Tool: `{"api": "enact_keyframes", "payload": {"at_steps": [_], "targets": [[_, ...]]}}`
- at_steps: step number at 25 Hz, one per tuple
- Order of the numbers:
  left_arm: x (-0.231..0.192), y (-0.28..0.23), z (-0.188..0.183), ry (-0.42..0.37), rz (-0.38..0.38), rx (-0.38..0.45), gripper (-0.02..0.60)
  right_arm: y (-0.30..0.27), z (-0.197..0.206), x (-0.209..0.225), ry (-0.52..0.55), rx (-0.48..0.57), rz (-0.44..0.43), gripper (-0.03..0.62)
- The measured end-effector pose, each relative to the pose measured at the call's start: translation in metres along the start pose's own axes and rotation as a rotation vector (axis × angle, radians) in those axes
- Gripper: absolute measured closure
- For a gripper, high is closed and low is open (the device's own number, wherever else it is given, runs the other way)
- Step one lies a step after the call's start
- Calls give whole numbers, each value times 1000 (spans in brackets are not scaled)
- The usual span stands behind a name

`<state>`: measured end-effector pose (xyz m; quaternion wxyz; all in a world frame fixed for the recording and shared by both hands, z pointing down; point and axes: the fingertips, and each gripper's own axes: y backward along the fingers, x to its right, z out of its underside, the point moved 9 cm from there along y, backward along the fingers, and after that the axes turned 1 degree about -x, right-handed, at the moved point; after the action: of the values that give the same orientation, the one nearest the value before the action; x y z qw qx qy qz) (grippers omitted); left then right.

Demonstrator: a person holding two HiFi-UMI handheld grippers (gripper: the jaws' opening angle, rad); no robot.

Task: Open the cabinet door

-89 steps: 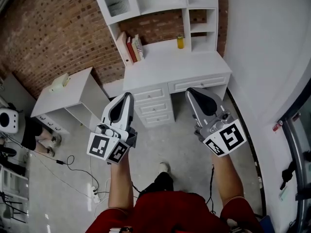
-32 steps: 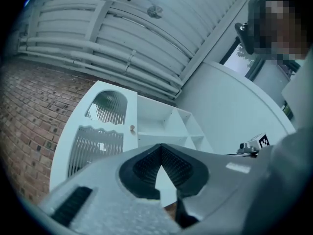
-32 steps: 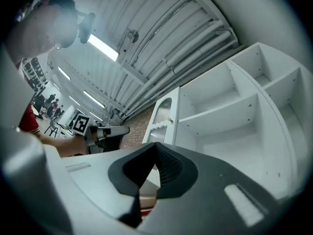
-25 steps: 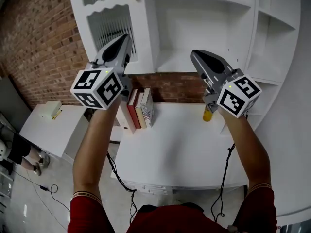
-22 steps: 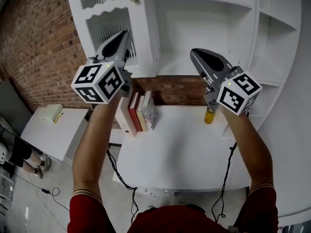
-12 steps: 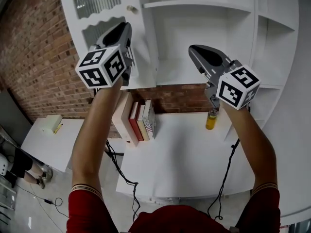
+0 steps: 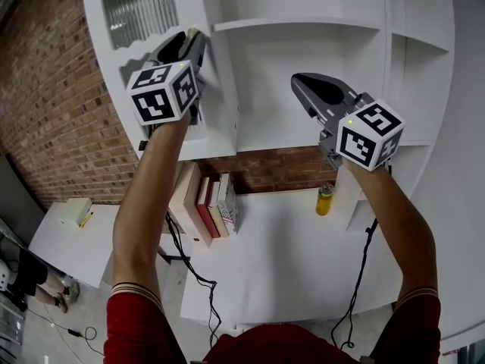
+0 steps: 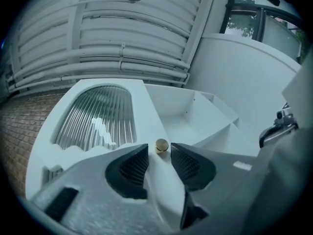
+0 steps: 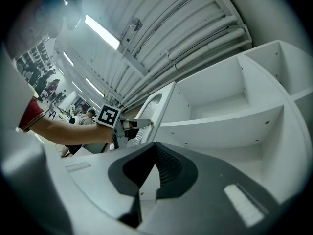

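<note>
Opening round the knob, left gripper fingers are shown only by left gripper view; shut a sec ago. Right gripper fingers: clenched, empty.

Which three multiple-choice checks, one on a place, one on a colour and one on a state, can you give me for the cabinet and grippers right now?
1. Where is the small round brass-coloured knob of the white cabinet door?
A. lying on the floor
B. between the left gripper's jaws
C. behind the ribbed glass

2. What colour is the small bottle on the white desk?
A. blue
B. green
C. yellow

3. How do the right gripper's jaws stand?
A. together, nothing held
B. shut on the bottle
C. wide apart round a shelf edge

Answers:
1 B: the left gripper view shows the knob between the pads, untouched, while the jaws are opening.
2 C: the head view shows it yellow.
3 A: the right gripper view shows the pads meeting with nothing between them.
</note>
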<state>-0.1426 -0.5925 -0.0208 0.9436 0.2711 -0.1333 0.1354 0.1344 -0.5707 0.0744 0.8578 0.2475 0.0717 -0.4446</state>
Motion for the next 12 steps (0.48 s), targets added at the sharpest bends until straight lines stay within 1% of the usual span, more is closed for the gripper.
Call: {"api": "enact_keyframes", "payload": {"at_steps": [4, 8, 10, 12], "targets": [[-1, -9, -4, -27, -17, -4, 456, 5, -2, 1, 28, -5, 0, 580], [0, -13, -6, -60, -33, -13, 463, 11, 1, 7, 16, -6, 13, 580], [2, -13, -7, -88, -41, -19, 495, 13, 4, 9, 8, -12, 20, 580], [3, -13, -8, -93, -52, -21, 502, 16, 6, 10, 1, -21, 26, 582]]}}
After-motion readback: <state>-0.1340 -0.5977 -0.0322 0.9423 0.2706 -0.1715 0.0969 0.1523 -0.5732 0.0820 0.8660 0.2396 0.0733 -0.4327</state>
